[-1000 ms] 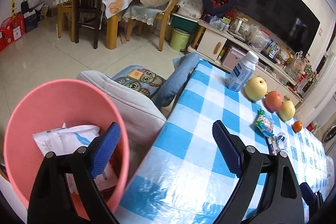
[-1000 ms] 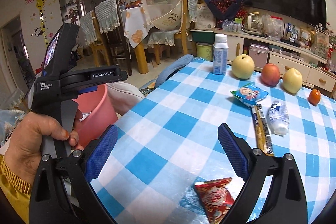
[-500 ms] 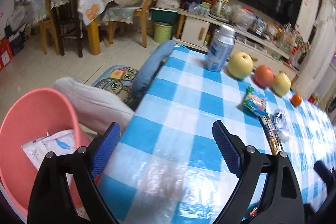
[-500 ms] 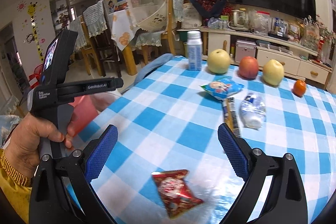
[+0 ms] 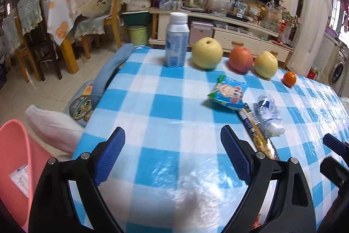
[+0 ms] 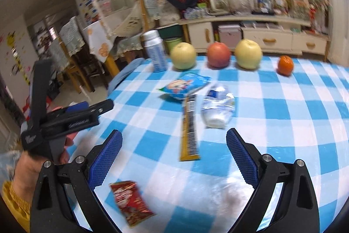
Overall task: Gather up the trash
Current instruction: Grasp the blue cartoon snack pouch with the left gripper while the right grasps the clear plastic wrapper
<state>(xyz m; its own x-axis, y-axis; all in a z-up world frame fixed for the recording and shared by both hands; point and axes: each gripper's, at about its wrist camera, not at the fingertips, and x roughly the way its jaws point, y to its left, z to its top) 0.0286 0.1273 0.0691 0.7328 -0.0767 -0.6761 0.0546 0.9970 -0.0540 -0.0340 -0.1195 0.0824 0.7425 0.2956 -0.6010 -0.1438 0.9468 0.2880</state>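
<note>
While both tongs [image 5: 172,156] [image 6: 173,157] stay wide open and empty, the pink bin [image 5: 13,167] has slid leftward, apparently.

My grippers' pads [image 5: 110,155] are blue, rough-textured rubber on matt black plastic arms; the checked tablecloth [image 5: 165,106] is glossy plastic film; the red snack wrapper [image 6: 130,202] and crushed bottle [image 6: 218,106] look shiny; the pink bin [image 5: 15,163] is smooth plastic.

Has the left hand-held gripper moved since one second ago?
Yes. The left hand-held gripper has swung away from the pink bin, now at the left edge, toward the checked tablecloth.
</note>
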